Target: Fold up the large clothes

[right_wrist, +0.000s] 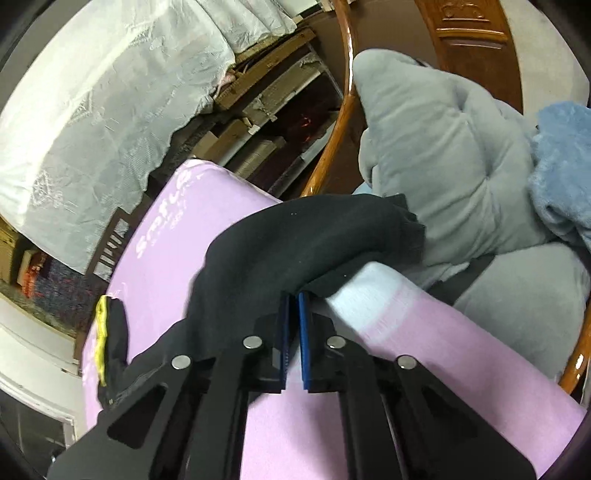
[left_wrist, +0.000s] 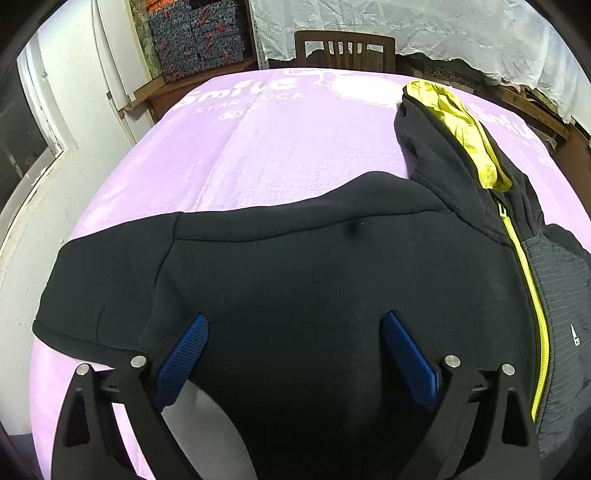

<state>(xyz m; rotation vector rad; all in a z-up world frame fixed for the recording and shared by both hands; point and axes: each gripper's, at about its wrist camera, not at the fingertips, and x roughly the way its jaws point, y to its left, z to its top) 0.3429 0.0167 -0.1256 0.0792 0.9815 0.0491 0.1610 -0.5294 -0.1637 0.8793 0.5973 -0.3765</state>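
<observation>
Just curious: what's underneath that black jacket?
The black jacket lies on a lilac blanket printed with white lettering. The blanket shows all around it; whatever lies directly beneath the jacket's body is covered, so I cannot tell.

Lilac blanket (left_wrist: 258,147) spread flat across the work surface, printed in white with "Smile" and "STAR LUCK". Wooden chair (left_wrist: 345,50) upright at the far edge, slatted back facing the camera. White lace cloth (left_wrist: 424,29) draped behind the chair, lower hem ragged. Patterned storage boxes (left_wrist: 199,37), dark blue with orange marks, stacked far left beside a white wall panel (left_wrist: 110,55). In the right wrist view: grey plush cushion (right_wrist: 443,155) resting against a curved, glossy wooden frame (right_wrist: 343,110); blue fleece (right_wrist: 561,166) touching the cushion on its right side; stacked wooden planks (right_wrist: 266,103) below the lace cloth.
</observation>
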